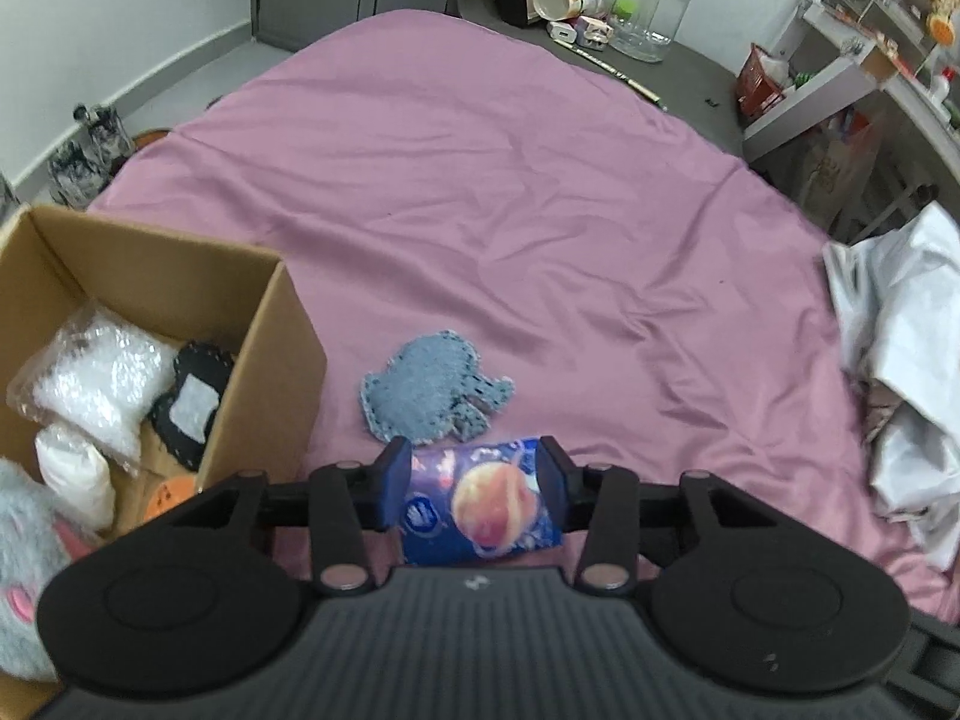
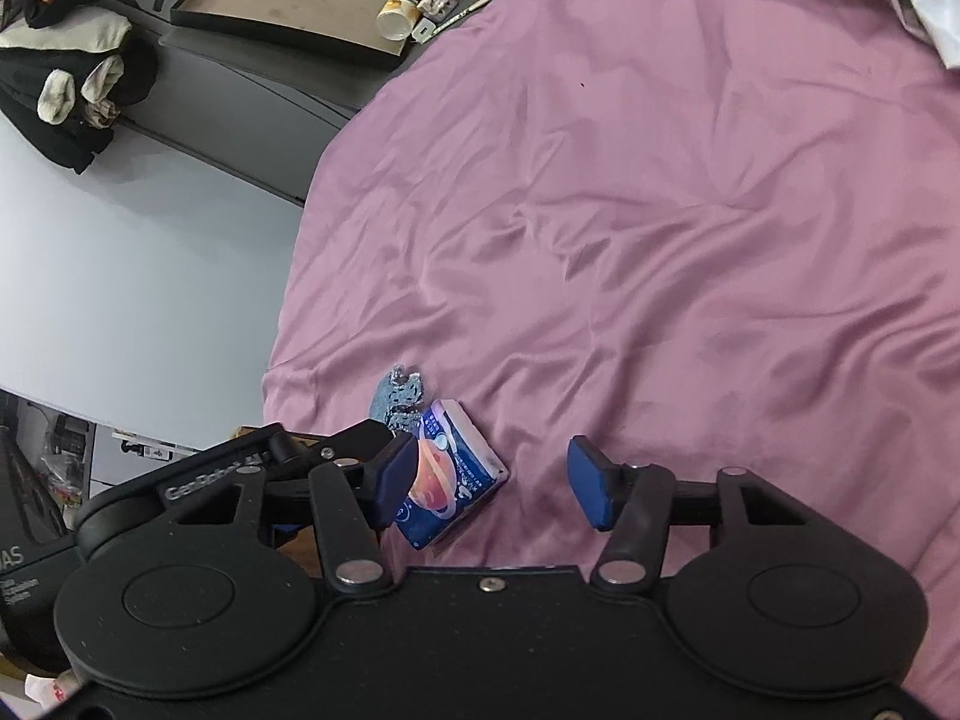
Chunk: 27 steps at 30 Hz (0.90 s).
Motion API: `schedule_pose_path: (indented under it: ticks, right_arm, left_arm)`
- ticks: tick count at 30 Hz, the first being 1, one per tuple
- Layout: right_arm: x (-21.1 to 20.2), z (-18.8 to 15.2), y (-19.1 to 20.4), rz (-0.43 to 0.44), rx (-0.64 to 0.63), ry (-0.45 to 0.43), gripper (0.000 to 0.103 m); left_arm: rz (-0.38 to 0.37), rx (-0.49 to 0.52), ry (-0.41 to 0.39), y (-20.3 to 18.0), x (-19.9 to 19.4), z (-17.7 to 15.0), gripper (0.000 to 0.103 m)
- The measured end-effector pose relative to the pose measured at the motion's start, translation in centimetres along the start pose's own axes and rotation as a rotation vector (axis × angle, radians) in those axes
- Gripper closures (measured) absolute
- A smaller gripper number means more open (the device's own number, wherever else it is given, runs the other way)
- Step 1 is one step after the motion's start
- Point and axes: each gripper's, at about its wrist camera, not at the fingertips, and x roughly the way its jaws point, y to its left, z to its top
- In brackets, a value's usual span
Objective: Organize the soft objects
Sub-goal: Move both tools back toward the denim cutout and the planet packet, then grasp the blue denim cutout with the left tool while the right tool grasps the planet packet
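The blue tissue pack [image 1: 483,501] lies on the pink bed sheet [image 1: 510,210], clamped between both pads of the left gripper [image 1: 474,489]. At its 12 o'clock sits a blue-grey felt piece [image 1: 429,390]; at 9 o'clock, the cardboard box [image 1: 264,354] of soft items. The right gripper [image 2: 498,483] stands open over bare sheet, the pack against its left pad.

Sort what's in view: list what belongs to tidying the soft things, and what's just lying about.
Belongs to the job:
blue tissue pack between the left gripper pads
blue felt toy
cardboard box

Just lying about:
glass jar
paper cup
white bedding
black tray
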Motion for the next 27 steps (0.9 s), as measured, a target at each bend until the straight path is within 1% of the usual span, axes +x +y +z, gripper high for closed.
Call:
schedule_pose_path:
  ticks: [1, 3, 6, 8, 11, 17, 20, 27]
  right_arm:
    - [0.1, 0.0, 0.0, -0.003, 0.003, -0.001, 0.048]
    - [0.2, 0.1, -0.2, -0.009, 0.009, -0.004, 0.048]
    - [0.3, 0.1, -0.4, -0.015, 0.018, -0.006, 0.048]
    - [0.5, 0.1, -0.6, -0.012, 0.030, -0.002, 0.048]
    - [0.7, 0.2, -0.8, -0.008, 0.043, 0.000, 0.048]
    - [1.0, 0.2, -1.2, 0.006, 0.070, 0.013, 0.048]
    - [1.3, 0.1, -1.5, 0.007, 0.082, 0.023, 0.047]
    - [1.9, -0.3, -1.7, 0.011, 0.100, 0.039, 0.047]
  left_arm:
    - [0.014, 0.009, 0.002, -0.1, 0.3, 0.0, 0.059]
    - [0.018, 0.010, 0.013, 0.0, 1.1, 0.1, 0.058]
    - [0.022, -0.015, 0.034, 0.3, 1.9, 0.2, 0.058]
    - [-0.005, -0.065, 0.060, 0.8, 2.3, 0.1, 0.058]
    - [-0.080, -0.149, 0.090, 1.4, 2.3, 0.0, 0.058]
    - [-0.144, -0.214, 0.120, 1.4, 2.0, -0.2, 0.059]
    - [-0.166, -0.236, 0.126, 1.3, 2.0, -0.2, 0.059]
    - [-0.165, -0.238, 0.128, 0.6, 2.2, -0.4, 0.059]
